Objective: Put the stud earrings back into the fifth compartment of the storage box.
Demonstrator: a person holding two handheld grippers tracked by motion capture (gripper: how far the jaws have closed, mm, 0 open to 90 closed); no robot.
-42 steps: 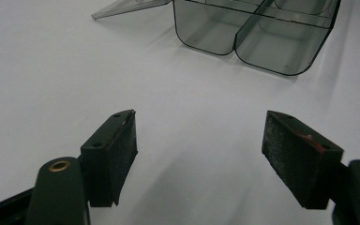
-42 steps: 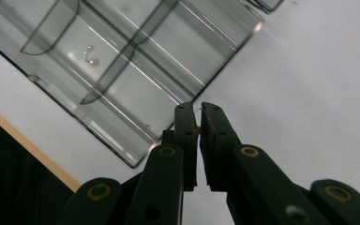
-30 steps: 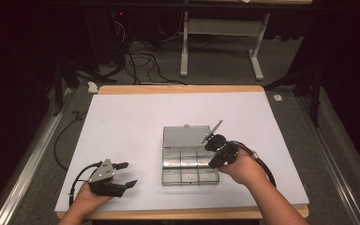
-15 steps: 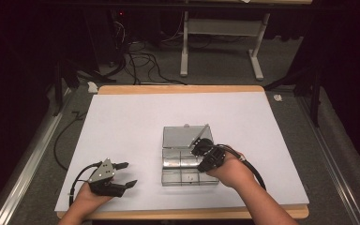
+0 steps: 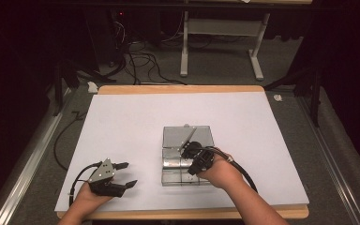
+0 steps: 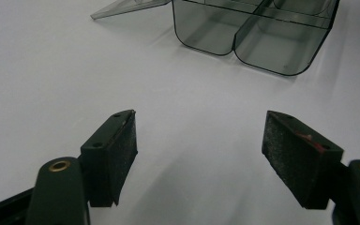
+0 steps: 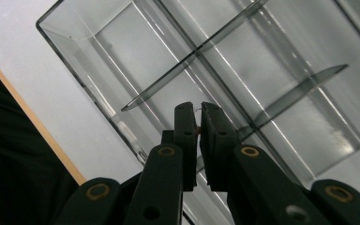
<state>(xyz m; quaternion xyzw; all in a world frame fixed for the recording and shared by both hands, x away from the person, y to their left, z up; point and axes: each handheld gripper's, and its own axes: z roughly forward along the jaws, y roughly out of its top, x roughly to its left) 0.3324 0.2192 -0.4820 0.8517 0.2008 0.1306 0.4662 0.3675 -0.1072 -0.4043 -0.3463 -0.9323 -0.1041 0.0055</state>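
The right gripper (image 7: 198, 115) has its two black jaws pinched nearly together, and between the pads sits something very thin, seemingly the top edge of a smoky clear plastic divider strip (image 7: 192, 49); whether the pads truly bite on it I cannot tell from here. From the high view that right gripper (image 5: 187, 149) hangs over the middle of the clear smoke-tinted plastic compartment box (image 5: 174, 165), which lies open on the white paper sheet (image 5: 122, 122), its hinged lid (image 5: 187, 136) flat on the far side of the box. The divider strip (image 5: 187, 137) slants up from the box toward the lid.

To my eye the step in hand is seating the divider into the box's grid. It would go best by keeping the strip square to the long walls, lining its ends with the slots, then pressing straight down without twisting, since thin plastic bows easily.

Well to the left of the box, near the front edge of the sheet, the left gripper (image 5: 124, 174) rests with jaws spread wide and nothing between them. It could come over and steady the box's near wall (image 6: 243, 51).
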